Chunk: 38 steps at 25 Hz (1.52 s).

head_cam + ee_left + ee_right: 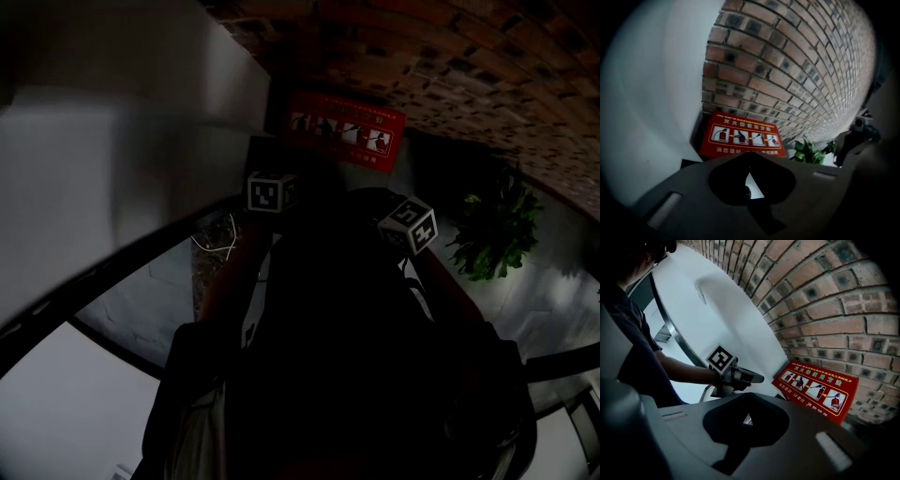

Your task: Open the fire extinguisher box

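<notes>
The fire extinguisher box (345,131) stands against the brick wall, its red panel (742,140) printed with pictograms and white text. In the right gripper view the same red panel (816,390) slopes at the wall's foot. My left gripper (750,157) is shut and empty, a short way in front of the box and not touching it. From the right gripper view the left gripper (758,378) shows with its marker cube (720,359), jaws together. My right gripper (748,399) is also shut with nothing in it, beside the left one and short of the box.
A green potted plant (495,225) stands right of the box, also in the left gripper view as the plant (808,152). A white wall (651,93) rises left of the box, the brick wall (797,70) behind it. Loose white cable (217,242) lies on the floor.
</notes>
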### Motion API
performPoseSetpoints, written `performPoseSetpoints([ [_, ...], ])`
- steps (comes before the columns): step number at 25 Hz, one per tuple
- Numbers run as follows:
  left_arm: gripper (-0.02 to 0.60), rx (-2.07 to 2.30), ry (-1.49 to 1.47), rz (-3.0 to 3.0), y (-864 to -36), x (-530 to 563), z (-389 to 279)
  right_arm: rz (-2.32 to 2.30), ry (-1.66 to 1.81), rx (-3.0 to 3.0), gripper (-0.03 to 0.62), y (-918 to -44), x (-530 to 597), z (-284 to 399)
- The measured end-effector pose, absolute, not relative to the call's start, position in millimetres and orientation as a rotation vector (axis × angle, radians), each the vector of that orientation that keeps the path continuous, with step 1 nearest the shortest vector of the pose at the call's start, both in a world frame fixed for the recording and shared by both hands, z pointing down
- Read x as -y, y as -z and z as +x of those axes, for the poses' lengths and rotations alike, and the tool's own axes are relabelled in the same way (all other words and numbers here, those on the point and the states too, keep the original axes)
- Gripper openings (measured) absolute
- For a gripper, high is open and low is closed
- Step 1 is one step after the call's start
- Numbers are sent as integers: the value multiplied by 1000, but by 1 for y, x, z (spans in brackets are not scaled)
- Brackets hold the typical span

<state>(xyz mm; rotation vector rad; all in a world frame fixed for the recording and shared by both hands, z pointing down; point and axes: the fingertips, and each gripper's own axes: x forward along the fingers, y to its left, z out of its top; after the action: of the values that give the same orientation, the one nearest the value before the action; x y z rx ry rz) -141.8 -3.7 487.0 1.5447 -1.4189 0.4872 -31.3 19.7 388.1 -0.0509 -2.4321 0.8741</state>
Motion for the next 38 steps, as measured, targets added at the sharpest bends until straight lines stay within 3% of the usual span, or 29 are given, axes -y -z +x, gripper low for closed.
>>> performPoseSetpoints([
  [12, 2, 1341, -520, 1328, -588, 0, -175, 212, -973, 2291, 0, -475, -7, -40],
  [17, 3, 1316, -349, 1282, -610, 7, -173, 222, -1021, 2242, 0, -490, -8, -28],
  [18, 28, 1294, -279, 1282, -610, 9, -169, 223, -1029, 2236, 0, -491, -9, -25],
  [21, 193, 1207, 12, 1231, -608, 18, -157, 228, -1043, 2220, 0, -494, -11, -17],
  [23, 216, 1184, 173, 1172, -607, 26, -157, 232, -1050, 2215, 0, -493, -12, -13],
  [38, 225, 1275, 371, 956, -645, 46, -198, 278, -1124, 2067, 0, -529, -36, 14],
])
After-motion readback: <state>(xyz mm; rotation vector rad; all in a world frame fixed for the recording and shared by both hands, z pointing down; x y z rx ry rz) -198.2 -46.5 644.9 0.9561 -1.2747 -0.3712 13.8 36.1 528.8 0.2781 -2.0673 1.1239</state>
